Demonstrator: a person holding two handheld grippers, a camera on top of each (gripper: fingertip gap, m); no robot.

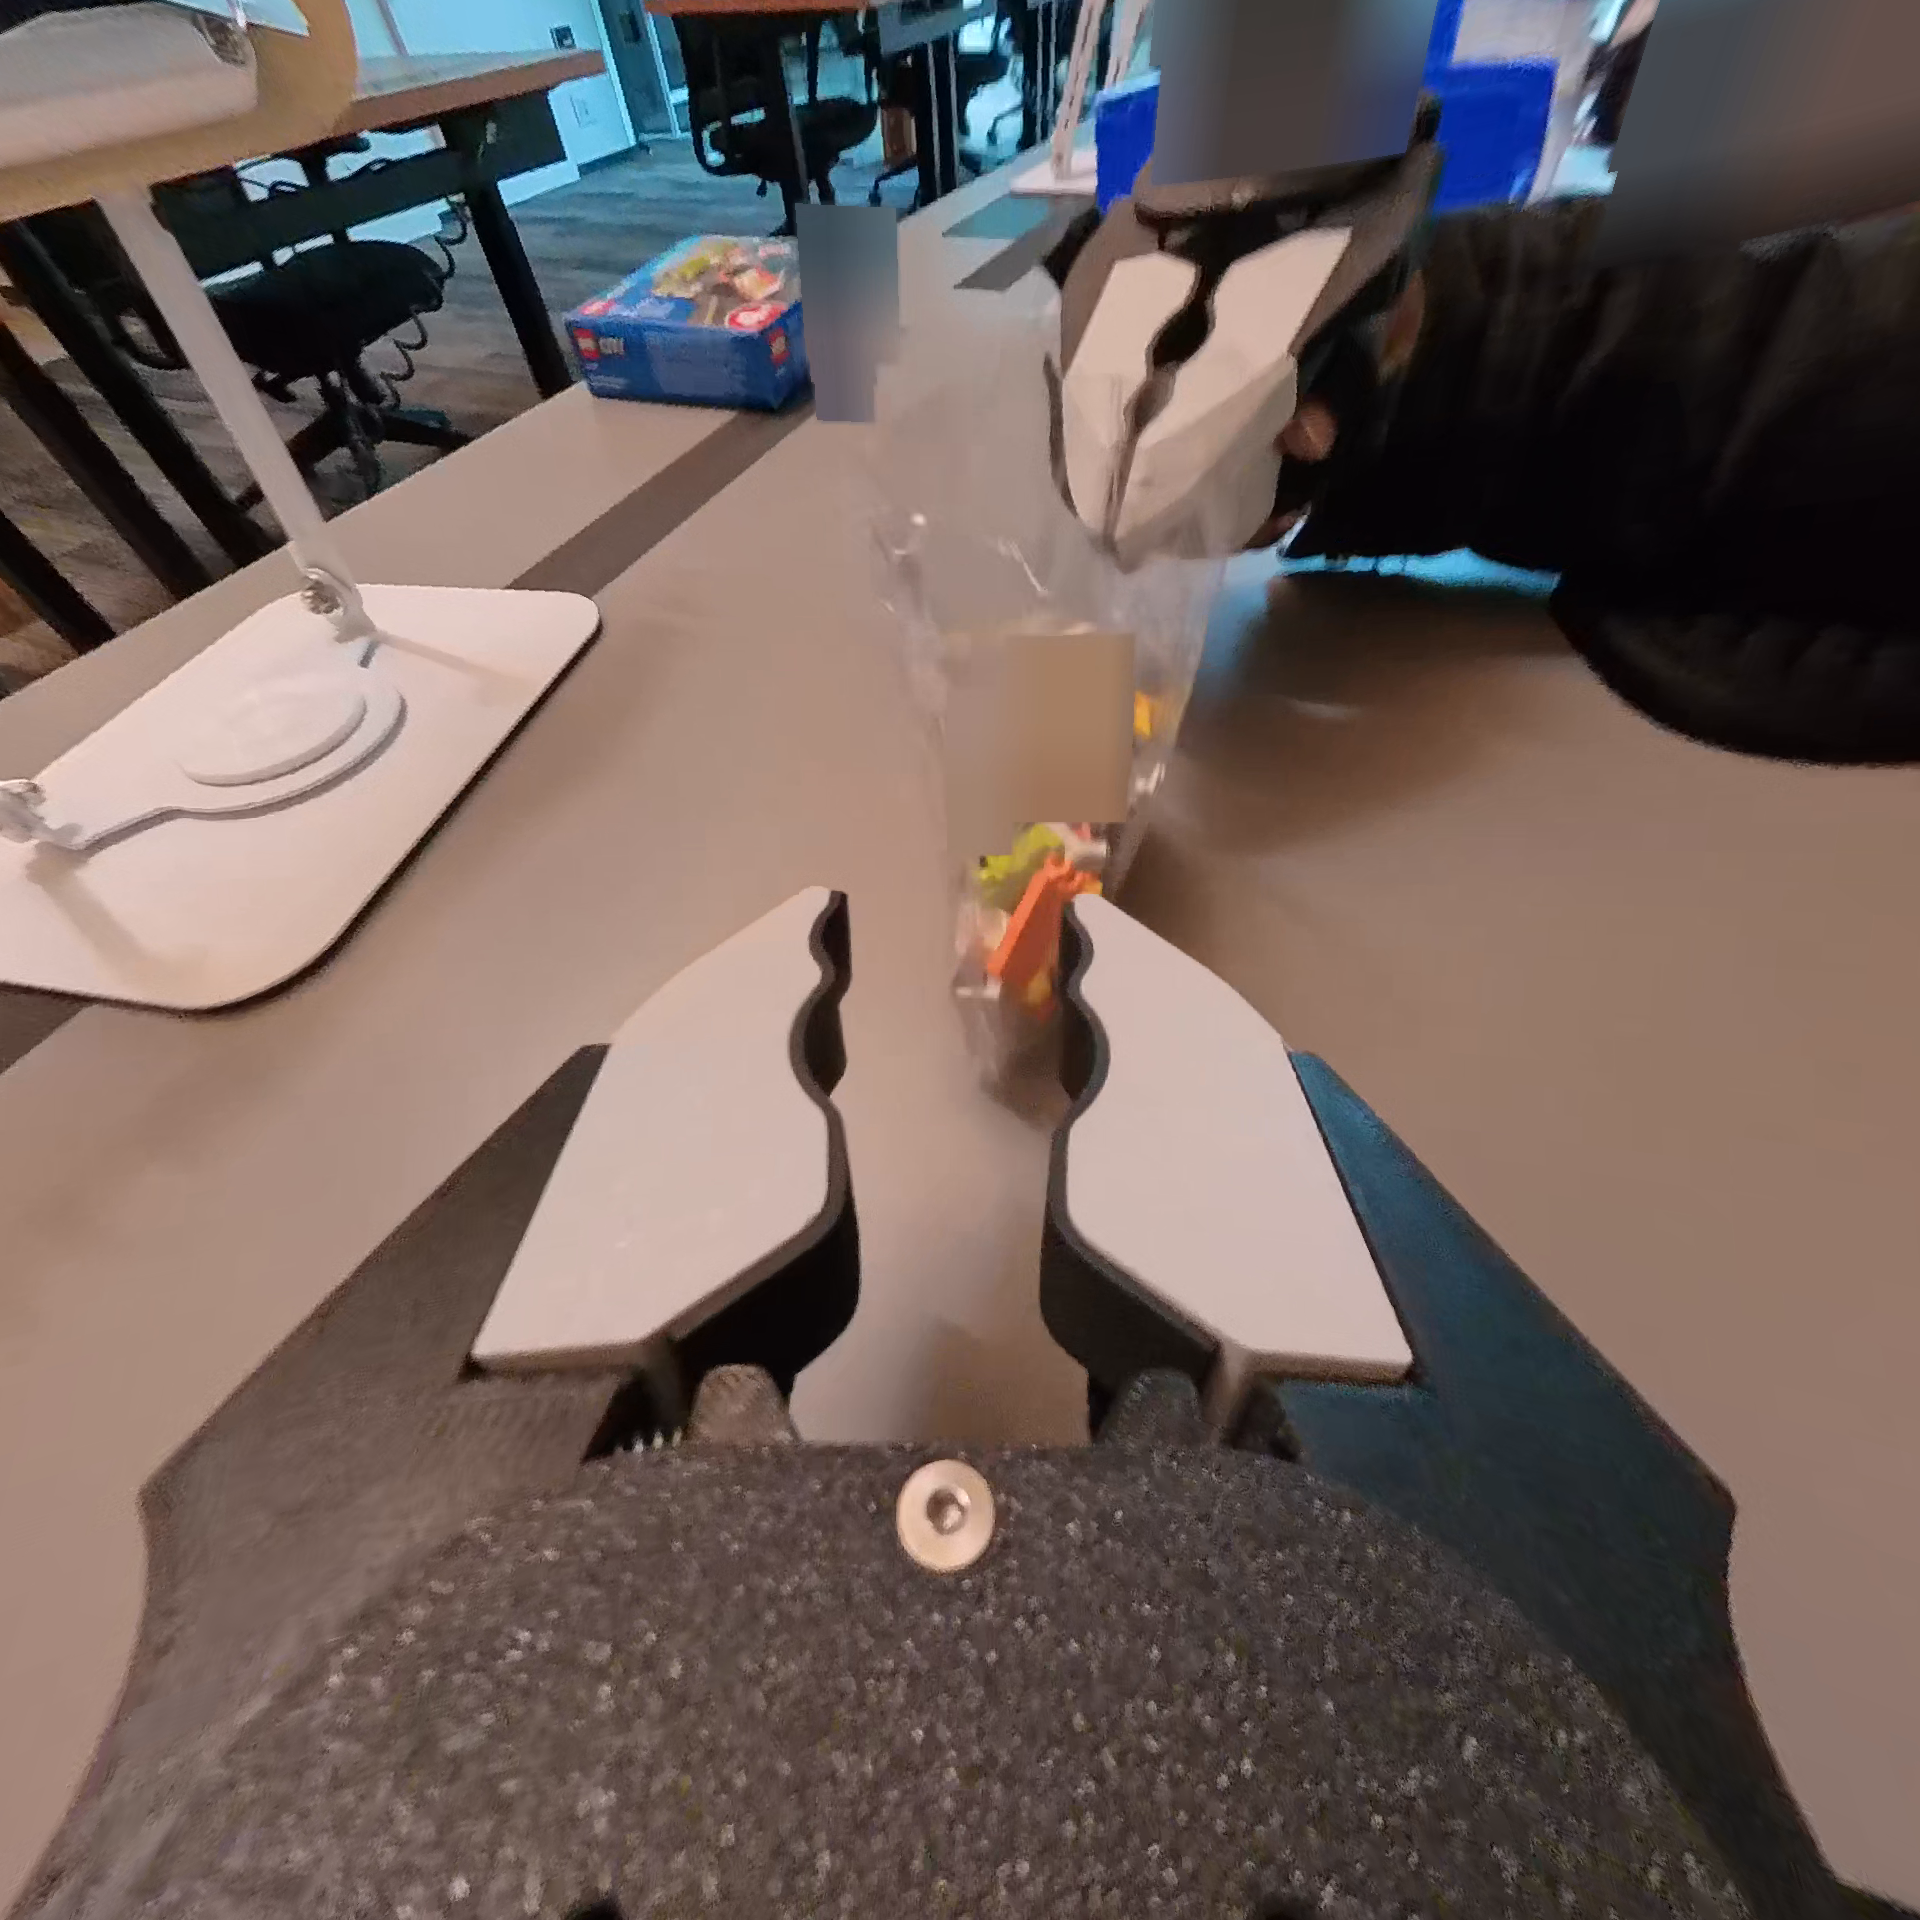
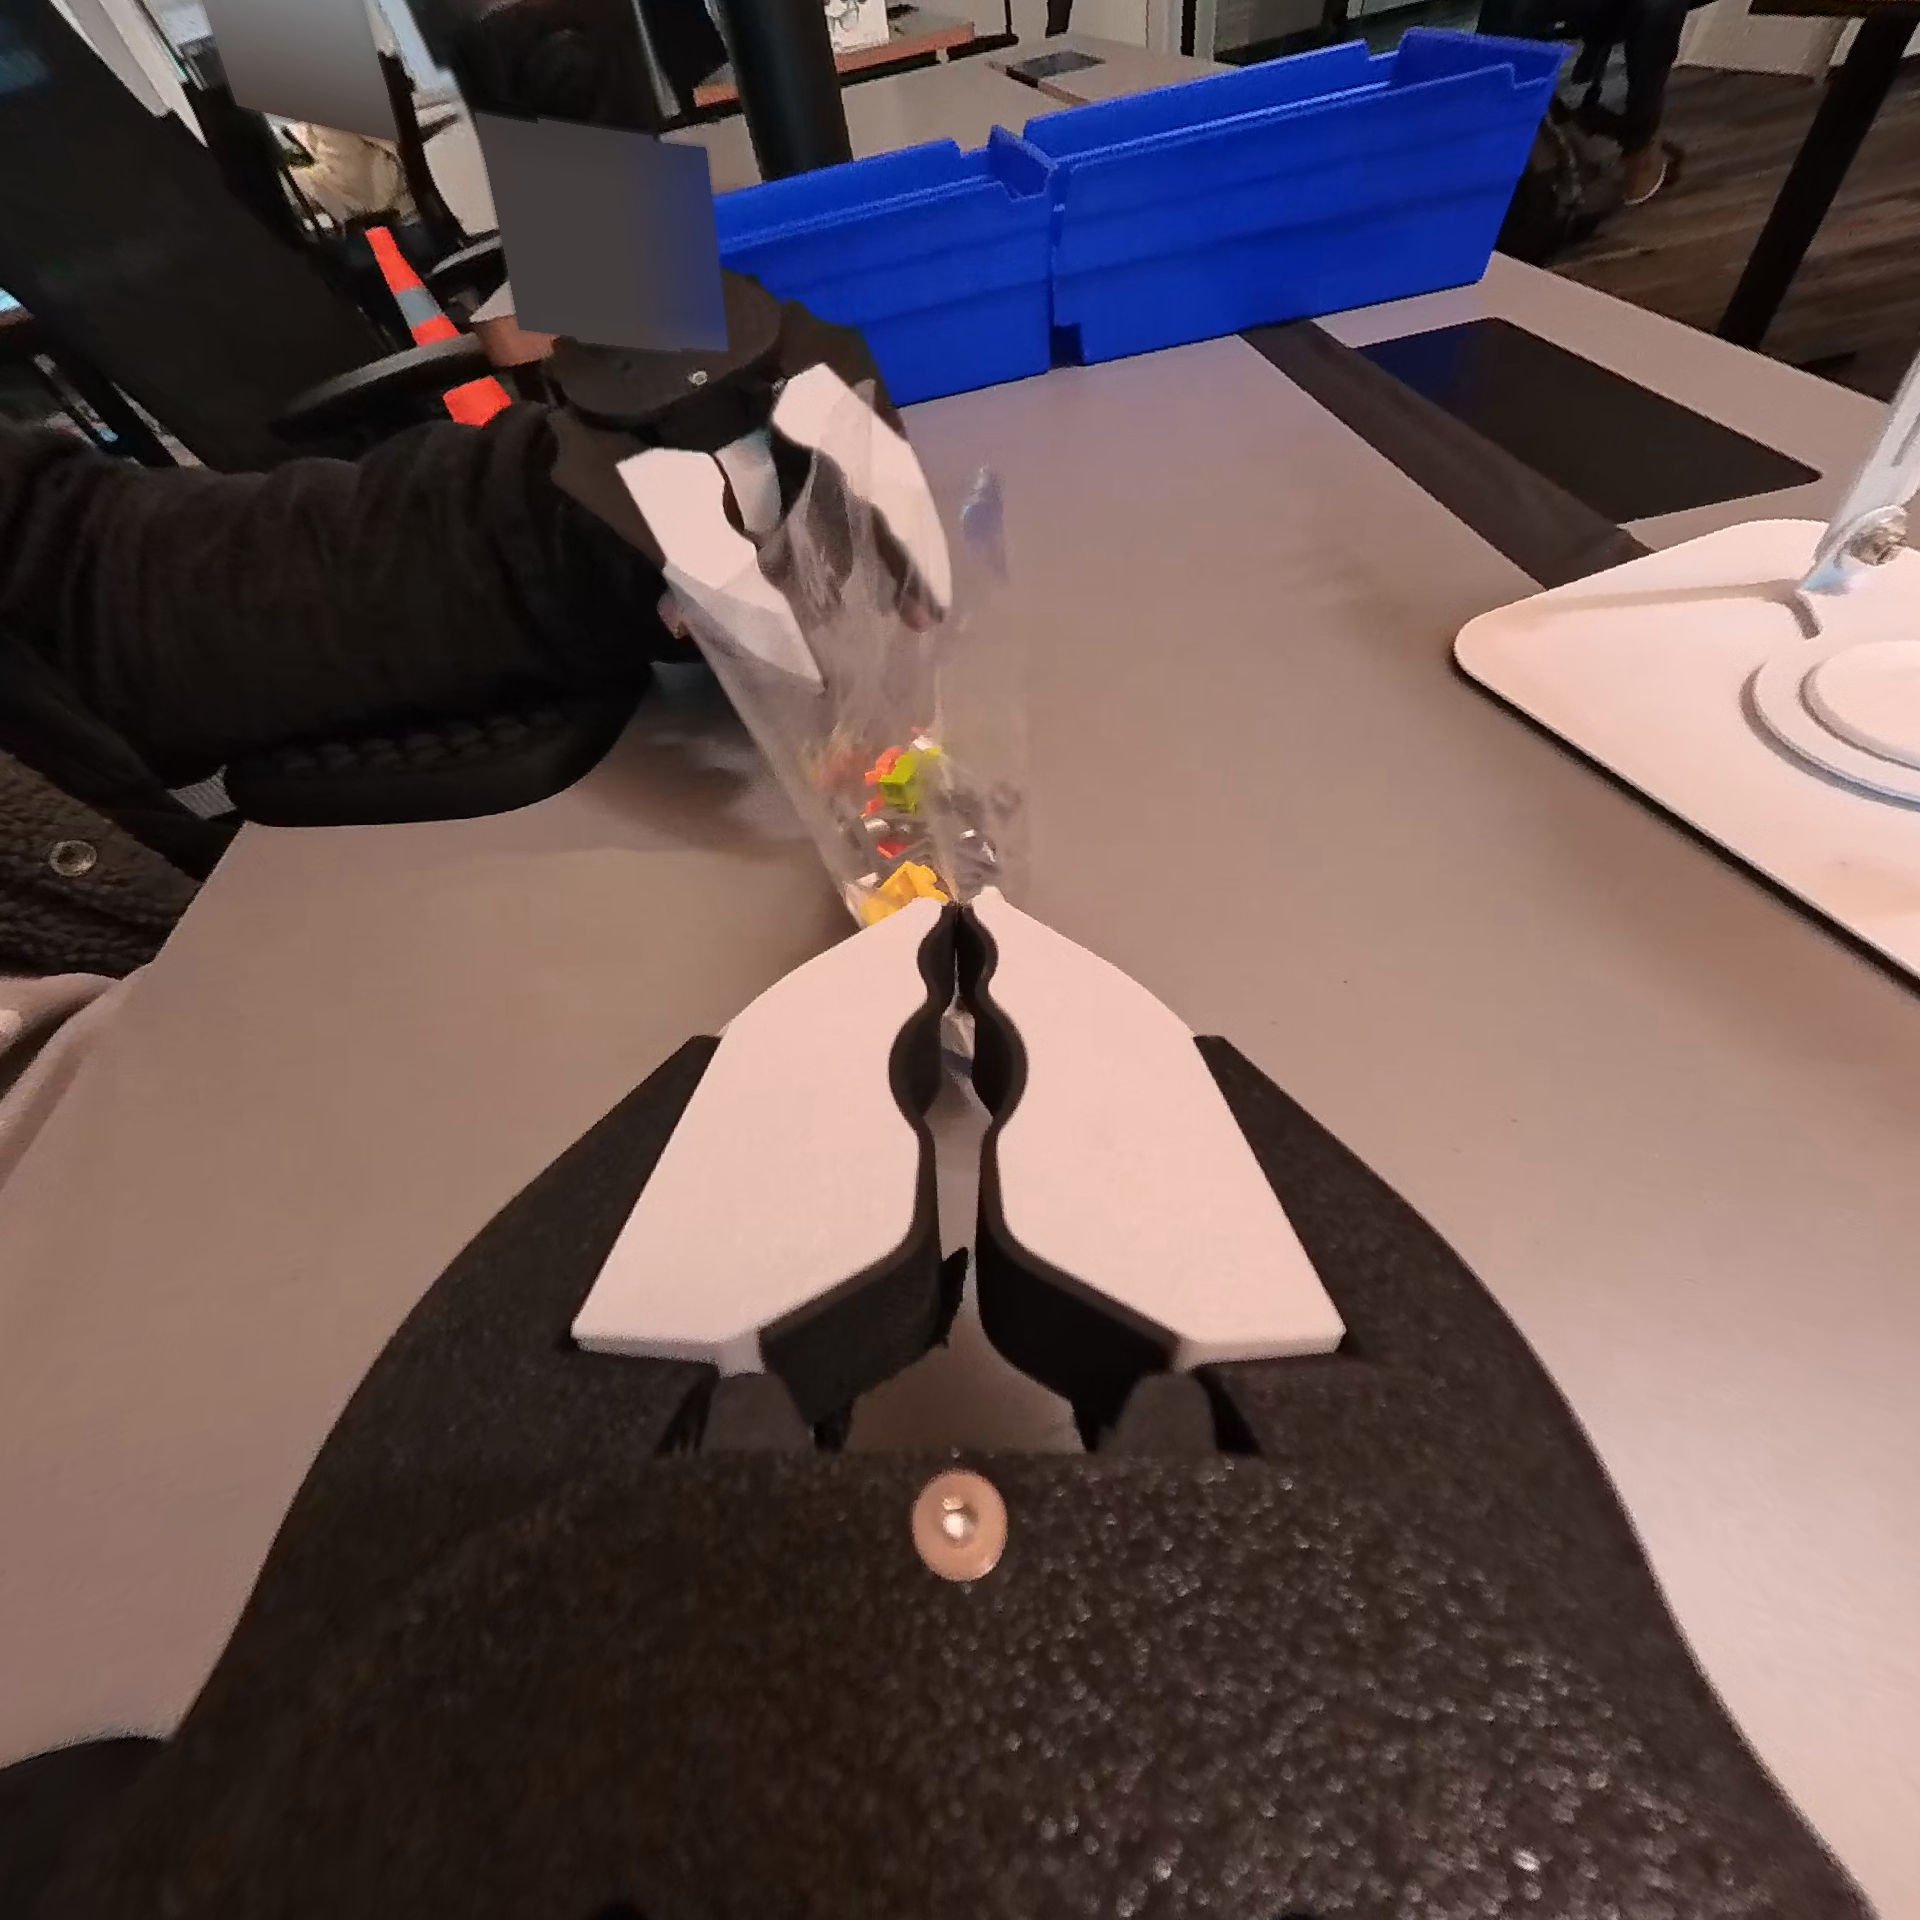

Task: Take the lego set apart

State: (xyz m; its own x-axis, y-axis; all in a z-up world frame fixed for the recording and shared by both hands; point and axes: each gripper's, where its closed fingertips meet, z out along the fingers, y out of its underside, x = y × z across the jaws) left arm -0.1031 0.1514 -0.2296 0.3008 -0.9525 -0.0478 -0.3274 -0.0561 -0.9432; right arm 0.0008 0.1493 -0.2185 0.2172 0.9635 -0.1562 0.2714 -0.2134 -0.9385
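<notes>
Above the grey table point(image 2: 1299, 831), the clear bag of lego pcs point(image 2: 904, 790) is being pinched at one end by the right gripper point(image 2: 954, 914), fingers together; the left gripper point(image 1: 951, 935), fingers apart, is being positioned round the other end, prob. to tear it.

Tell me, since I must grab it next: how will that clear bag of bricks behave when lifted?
The bag looks floppy: its film crumples where the right gripper pinches it. The bricks sit loose, so they will probably slide and sag.
</notes>
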